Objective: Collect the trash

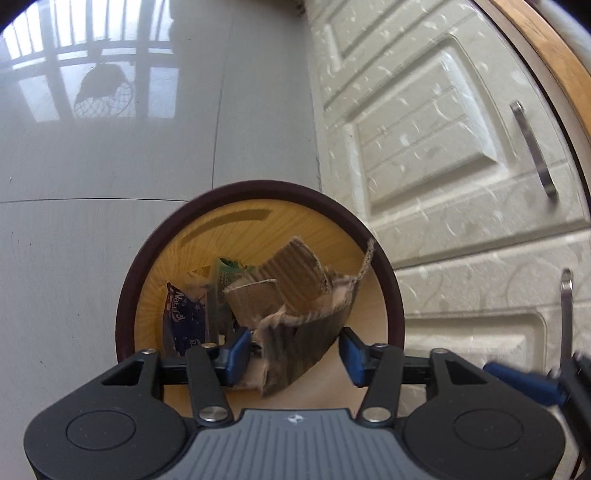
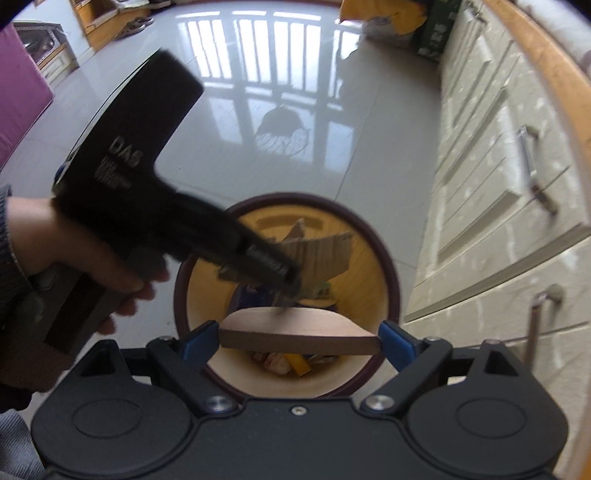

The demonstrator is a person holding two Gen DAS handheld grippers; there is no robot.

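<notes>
A round wood-look trash bin with a dark brown rim (image 1: 258, 186) stands on the grey floor beside the cabinets. It holds torn corrugated cardboard (image 1: 295, 273), a blue wrapper (image 1: 183, 317) and a green packet (image 1: 225, 273). My left gripper (image 1: 291, 354) is open over the bin mouth, with a cardboard piece between its blue fingers (image 1: 236, 350) and not clamped. My right gripper (image 2: 299, 339) is shut on the bin's flat swing lid (image 2: 299, 334), gripped at both ends above the bin (image 2: 391, 273). The left gripper's body (image 2: 147, 192) reaches into the bin in the right wrist view.
Cream kitchen cabinets (image 1: 443, 147) with metal handles (image 1: 532, 147) stand right of the bin, under a wooden counter edge (image 2: 546, 66). Glossy grey floor tiles (image 1: 110, 184) spread to the left and ahead. Bags (image 2: 391, 18) stand far along the cabinets. A purple object (image 2: 18, 92) is at the far left.
</notes>
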